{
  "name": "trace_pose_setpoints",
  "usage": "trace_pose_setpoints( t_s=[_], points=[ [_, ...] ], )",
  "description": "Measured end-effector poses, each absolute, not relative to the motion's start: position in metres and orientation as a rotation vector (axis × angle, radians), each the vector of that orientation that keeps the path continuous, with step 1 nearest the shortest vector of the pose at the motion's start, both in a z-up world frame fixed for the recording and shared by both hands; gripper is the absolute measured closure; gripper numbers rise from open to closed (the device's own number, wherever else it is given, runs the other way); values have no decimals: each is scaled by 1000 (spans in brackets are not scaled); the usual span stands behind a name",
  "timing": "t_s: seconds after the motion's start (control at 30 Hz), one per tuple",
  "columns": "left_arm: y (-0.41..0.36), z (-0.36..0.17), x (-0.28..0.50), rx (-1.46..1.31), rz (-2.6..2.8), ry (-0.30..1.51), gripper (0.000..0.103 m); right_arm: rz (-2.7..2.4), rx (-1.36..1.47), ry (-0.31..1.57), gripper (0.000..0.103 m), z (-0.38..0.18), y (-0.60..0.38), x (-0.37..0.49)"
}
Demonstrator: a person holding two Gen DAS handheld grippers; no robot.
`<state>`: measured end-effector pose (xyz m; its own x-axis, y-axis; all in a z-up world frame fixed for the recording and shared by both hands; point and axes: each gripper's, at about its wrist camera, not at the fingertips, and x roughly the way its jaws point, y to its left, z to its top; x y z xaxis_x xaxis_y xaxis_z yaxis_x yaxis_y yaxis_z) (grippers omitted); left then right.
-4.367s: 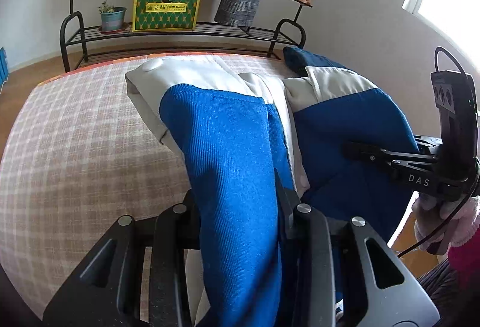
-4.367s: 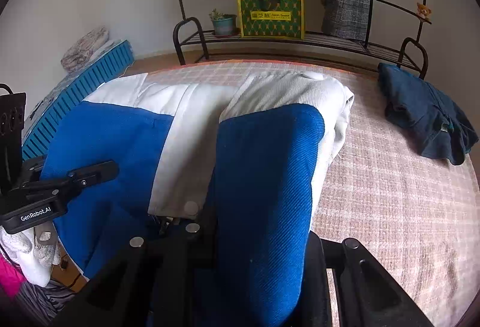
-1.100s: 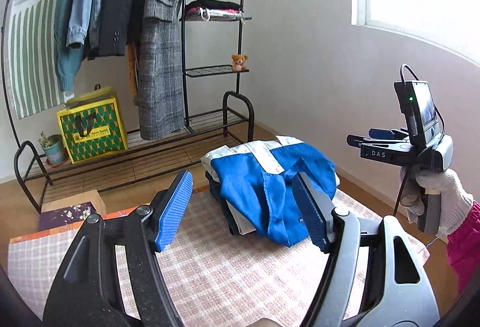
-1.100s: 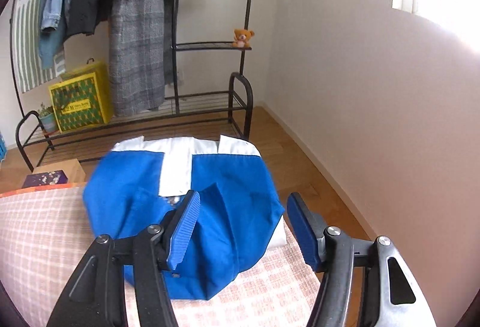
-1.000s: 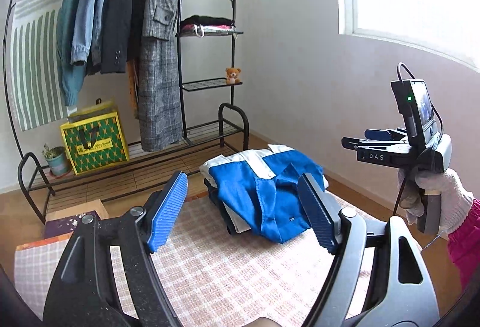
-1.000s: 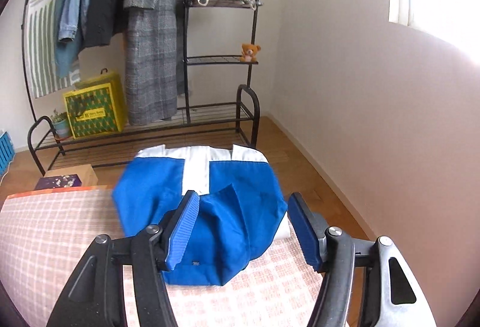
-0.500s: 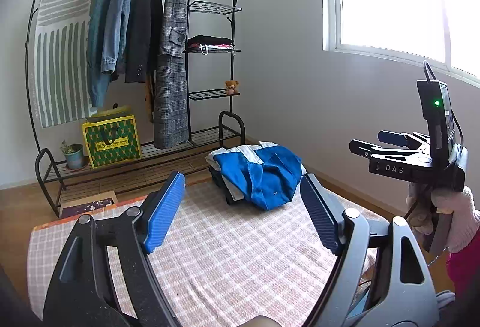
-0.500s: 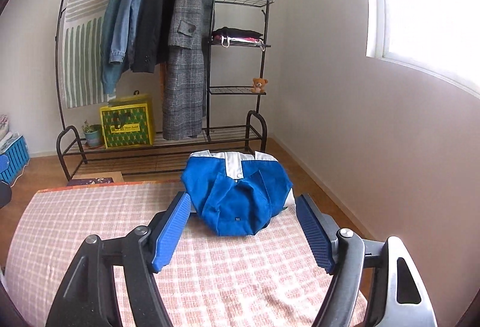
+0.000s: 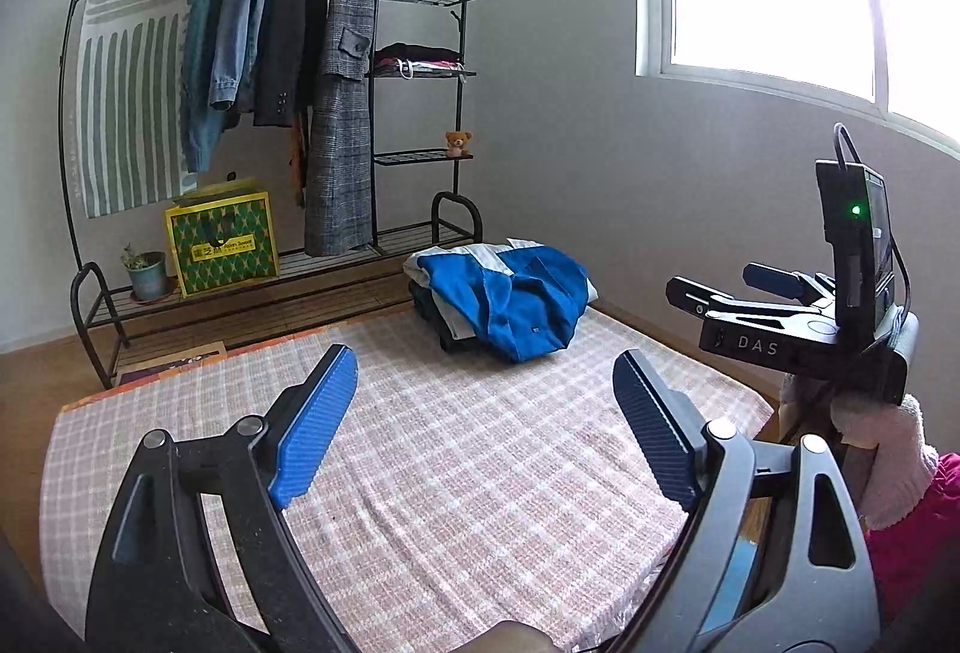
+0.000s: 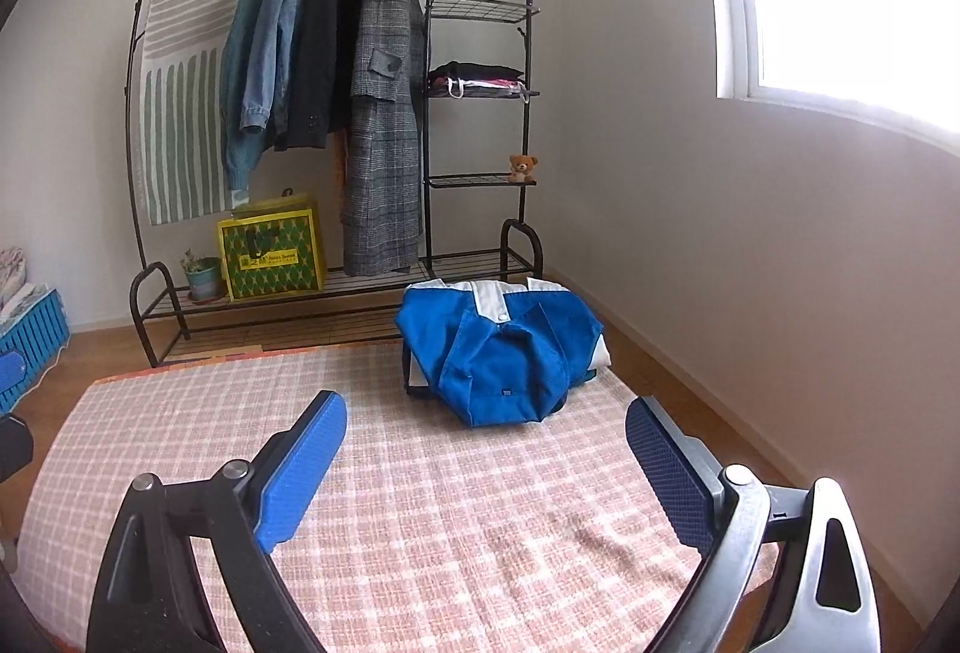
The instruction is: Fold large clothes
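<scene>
A folded blue and white jacket (image 9: 510,293) lies on top of a dark folded garment at the far right corner of the pink checked table cover (image 9: 420,443). It also shows in the right wrist view (image 10: 498,353), on the same cover (image 10: 420,503). My left gripper (image 9: 483,401) is open and empty, well back from the jacket. My right gripper (image 10: 486,449) is open and empty too, also back from it. The right gripper also shows at the right of the left wrist view (image 9: 738,287), held in a gloved hand.
A black clothes rack (image 10: 432,113) with hanging coats, shelves and a small teddy bear stands behind the table. A yellow-green bag (image 10: 270,248) and a potted plant (image 10: 201,275) sit on its low shelf. A blue crate (image 10: 30,329) is at the left.
Both grippers let go of the jacket and pulled back and up. The jacket now lies folded on the dark garment at the far corner, farther away than half a second ago.
</scene>
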<state>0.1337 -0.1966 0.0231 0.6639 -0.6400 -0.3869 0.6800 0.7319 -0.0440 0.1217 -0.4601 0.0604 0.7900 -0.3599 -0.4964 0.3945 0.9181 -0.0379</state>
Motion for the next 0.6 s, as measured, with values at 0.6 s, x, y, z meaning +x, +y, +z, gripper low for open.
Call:
trace_pose_setpoints(
  t_s=[0.6],
  points=[
    [-222,-22,145,183,-697,460,0,-464,65,562,0,15,-466,125]
  ],
)
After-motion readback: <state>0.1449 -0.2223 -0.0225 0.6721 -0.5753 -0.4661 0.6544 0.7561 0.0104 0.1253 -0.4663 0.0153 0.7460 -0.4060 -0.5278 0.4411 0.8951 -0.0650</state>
